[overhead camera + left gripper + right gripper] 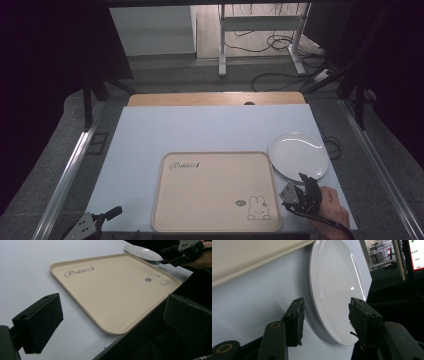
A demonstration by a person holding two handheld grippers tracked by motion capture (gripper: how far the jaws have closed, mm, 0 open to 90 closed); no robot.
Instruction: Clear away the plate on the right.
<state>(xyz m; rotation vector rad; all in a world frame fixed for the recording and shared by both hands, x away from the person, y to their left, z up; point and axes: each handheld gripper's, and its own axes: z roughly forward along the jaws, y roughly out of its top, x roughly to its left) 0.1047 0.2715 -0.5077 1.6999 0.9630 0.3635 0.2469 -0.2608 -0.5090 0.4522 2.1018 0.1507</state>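
Observation:
A white plate (298, 155) lies on the table at the right, just beyond the beige tray's (215, 195) far right corner. My right gripper (305, 179), held in a hand, sits at the plate's near rim. In the right gripper view the plate (334, 285) has its rim between the two jaws of the right gripper (325, 312), one jaw on each side, with gaps on both sides and no pad pressing. My left gripper (112, 214) rests at the table's front left corner. Its jaws stand wide apart with nothing between them (115, 310), facing the tray (112, 295).
The tray is printed with "Rabbit" and a small rabbit drawing (258, 207) and carries nothing. The pale blue table sheet (200, 130) stretches behind it. The plate overhangs close to the table's right edge. A desk frame and cables (280, 45) stand on the floor beyond.

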